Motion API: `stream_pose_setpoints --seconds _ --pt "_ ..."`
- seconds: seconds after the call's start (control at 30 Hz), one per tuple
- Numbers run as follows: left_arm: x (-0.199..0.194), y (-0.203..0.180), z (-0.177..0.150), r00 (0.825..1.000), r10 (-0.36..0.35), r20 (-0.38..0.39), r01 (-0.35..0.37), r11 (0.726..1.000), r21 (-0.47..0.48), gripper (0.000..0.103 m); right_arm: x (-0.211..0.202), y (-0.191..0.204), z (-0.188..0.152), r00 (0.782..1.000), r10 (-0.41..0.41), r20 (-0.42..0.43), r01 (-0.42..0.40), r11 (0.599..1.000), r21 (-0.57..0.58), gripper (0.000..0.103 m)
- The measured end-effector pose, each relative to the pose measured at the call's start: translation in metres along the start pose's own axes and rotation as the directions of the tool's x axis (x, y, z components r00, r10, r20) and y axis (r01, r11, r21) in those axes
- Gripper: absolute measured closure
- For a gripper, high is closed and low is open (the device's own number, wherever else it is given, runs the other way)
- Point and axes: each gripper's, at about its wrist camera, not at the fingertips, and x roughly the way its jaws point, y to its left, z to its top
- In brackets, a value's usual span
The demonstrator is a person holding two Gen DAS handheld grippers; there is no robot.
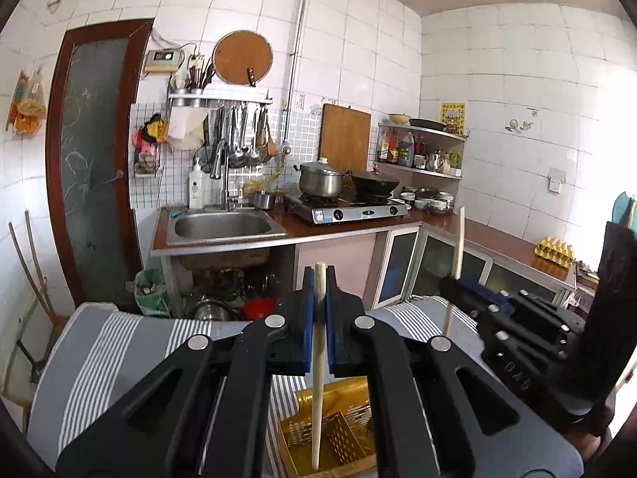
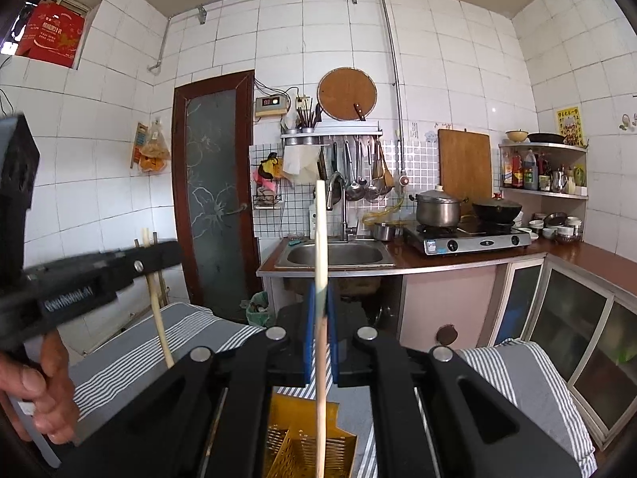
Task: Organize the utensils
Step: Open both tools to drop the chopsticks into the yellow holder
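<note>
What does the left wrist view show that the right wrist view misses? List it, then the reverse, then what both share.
Only the left wrist view: an egg tray on the counter at right.
Only the right wrist view: a red box in a high wall opening, and the person's hand gripping the left hand-held gripper.
Both: each hand-held gripper shut on a chopstick above the yellow basket, plus the sink and stove.

Left hand-held gripper (image 1: 318,310): blue pads closed tight w/ only a thin gap, pointing fwd and roughly level. Right hand-held gripper (image 2: 321,318): same pose, pads pinched nearly together. The 2 sit side by side, near each other. Person's left hand (image 2: 43,390) wraps the left unit's grip, fingers curled.
</note>
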Motion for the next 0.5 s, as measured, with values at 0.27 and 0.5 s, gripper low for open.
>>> stream_pose_setpoints --seconds 0.27,0.5 --pt "0.017 0.002 -0.011 1.000 0.006 -0.026 -0.006 1.000 -0.005 0.099 0.016 -0.002 -0.014 0.999 0.003 -0.033 -0.003 1.000 0.014 0.097" --pt "0.042 0.020 -0.047 0.991 0.039 -0.127 -0.047 0.997 -0.060 0.050 0.023 -0.007 -0.034 0.994 -0.026 -0.102 0.031 0.998 0.050 0.041"
